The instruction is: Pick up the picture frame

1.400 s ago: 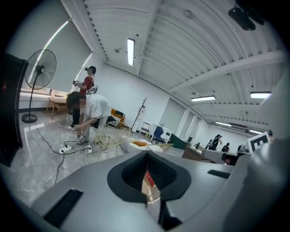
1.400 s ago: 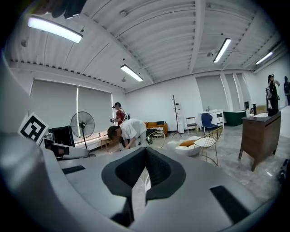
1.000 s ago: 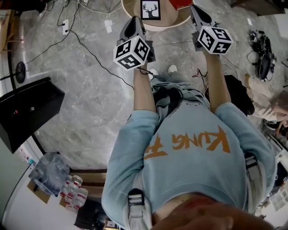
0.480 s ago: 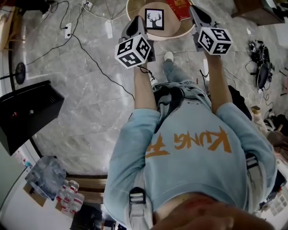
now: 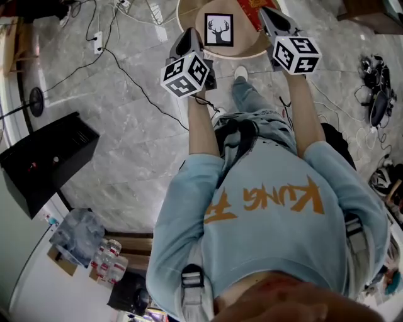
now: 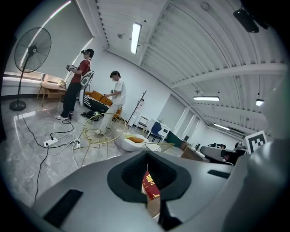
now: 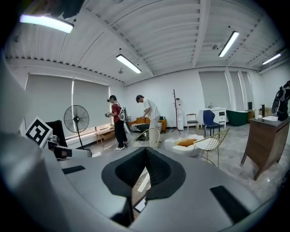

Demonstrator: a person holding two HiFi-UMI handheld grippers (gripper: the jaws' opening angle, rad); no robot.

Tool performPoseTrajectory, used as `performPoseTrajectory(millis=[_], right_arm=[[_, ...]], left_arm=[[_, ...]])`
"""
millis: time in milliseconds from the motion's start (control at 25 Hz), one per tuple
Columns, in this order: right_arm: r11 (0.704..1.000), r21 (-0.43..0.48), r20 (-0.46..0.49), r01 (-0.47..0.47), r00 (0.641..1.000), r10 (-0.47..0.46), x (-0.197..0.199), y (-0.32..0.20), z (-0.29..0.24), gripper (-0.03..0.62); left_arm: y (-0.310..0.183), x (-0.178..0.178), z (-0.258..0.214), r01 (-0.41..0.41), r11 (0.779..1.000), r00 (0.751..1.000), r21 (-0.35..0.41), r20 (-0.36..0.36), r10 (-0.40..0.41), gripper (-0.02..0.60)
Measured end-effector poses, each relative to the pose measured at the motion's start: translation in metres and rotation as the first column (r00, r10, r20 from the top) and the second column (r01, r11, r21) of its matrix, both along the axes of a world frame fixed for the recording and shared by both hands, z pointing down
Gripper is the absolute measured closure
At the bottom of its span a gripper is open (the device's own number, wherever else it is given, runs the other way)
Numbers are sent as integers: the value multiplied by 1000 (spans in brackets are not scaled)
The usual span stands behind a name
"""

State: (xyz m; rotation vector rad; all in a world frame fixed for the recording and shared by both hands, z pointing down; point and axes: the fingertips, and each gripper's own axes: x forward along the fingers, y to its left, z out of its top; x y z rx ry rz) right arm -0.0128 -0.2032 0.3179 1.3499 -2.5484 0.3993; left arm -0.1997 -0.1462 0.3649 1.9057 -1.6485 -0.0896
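Just ahead between left gripper (image 5: 188, 39) and right gripper (image 5: 272, 19), jaws shut, empty: picture frame (image 5: 218, 29) on bench (image 5: 250, 43), so I'm flanking it, I guess.

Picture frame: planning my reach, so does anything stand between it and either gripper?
Nothing visible. The picture frame lies on the round table between the left gripper and right gripper; the red booklet sits beside it.
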Motion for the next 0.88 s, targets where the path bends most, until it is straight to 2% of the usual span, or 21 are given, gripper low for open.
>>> performPoseTrajectory(millis=[240, 480, 680, 880], right_arm=[[995, -94, 19, -24, 999, 26, 35, -74, 44, 595], [982, -183, 48, -40, 998, 50, 70, -114, 91, 595], [961, -276, 43, -25, 998, 38, 49, -130, 141, 595], [941, -339, 38, -18, 999, 33, 30, -127, 180, 595]], left_arm=[[-63, 30, 41, -1, 993, 999, -114, 53, 7, 561], [-90, 56, 73, 25, 979, 995, -205, 103, -3, 561], [-114, 50, 108, -7, 962, 989, -273, 141, 47, 561], [-118, 55, 152, -49, 934, 976, -354, 180, 120, 561]])
